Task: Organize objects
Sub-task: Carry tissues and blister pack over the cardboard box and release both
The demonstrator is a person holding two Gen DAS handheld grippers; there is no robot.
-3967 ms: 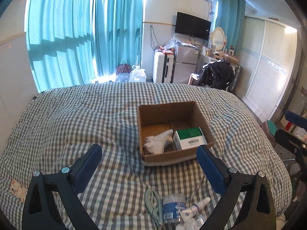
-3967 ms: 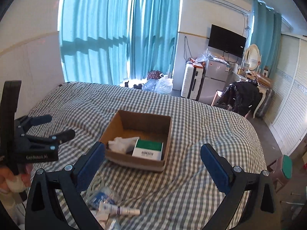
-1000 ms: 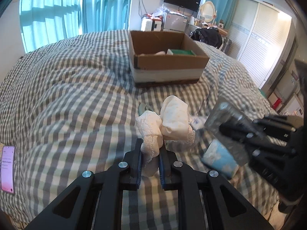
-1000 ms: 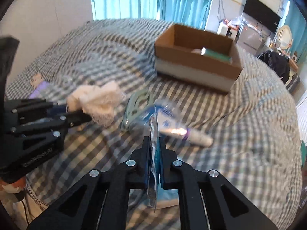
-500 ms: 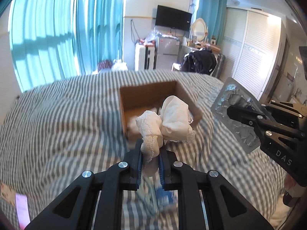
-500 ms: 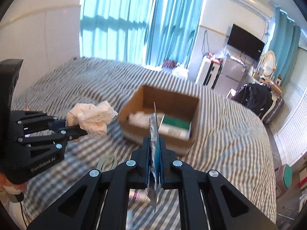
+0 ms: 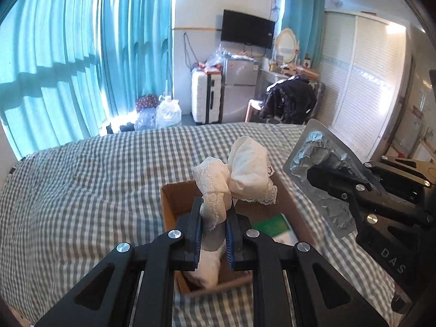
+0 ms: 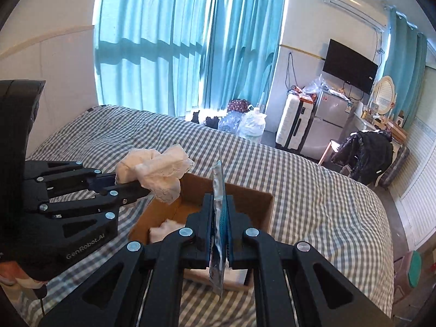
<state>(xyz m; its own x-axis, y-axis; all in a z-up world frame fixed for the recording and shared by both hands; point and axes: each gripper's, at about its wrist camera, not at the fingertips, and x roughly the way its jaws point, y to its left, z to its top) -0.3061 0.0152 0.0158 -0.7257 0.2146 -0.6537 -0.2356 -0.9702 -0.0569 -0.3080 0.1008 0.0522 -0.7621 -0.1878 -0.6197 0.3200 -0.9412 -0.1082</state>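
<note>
Carrying two things over to the box at once here. Left gripper squeezing down tight on a lacy cloth, fingers nearly closed with just the bunched fabric between them. Right gripper pinching a blister pack edge-on, fingers clamped almost fully together on the thin foil. From the left view, same pack showing its silver face, held up to the right of the cloth.

Box sitting open on the checked bed, already holding a white cloth near the front left and a green carton toward the right. Both loads hovering above it, cloth roughly over the left half, pack over the middle as far as the right view shows.

Tips for doing the drop well, just my take:
- Lowering each one down inside the walls before letting go, not releasing from up high, since the bed is soft and the box could tip or shift.
- Dropping the cloth onto the white one already in there, keeping soft stuff together.
- Tilting the pack flat first, or sliding it down beside the carton, otherwise probably landing on edge and leaning on the wall.
- Keeping the two grippers apart on the way down, being pretty near each other right now.
- Opening slowly on the lace, likely snagging on the pads.
</note>
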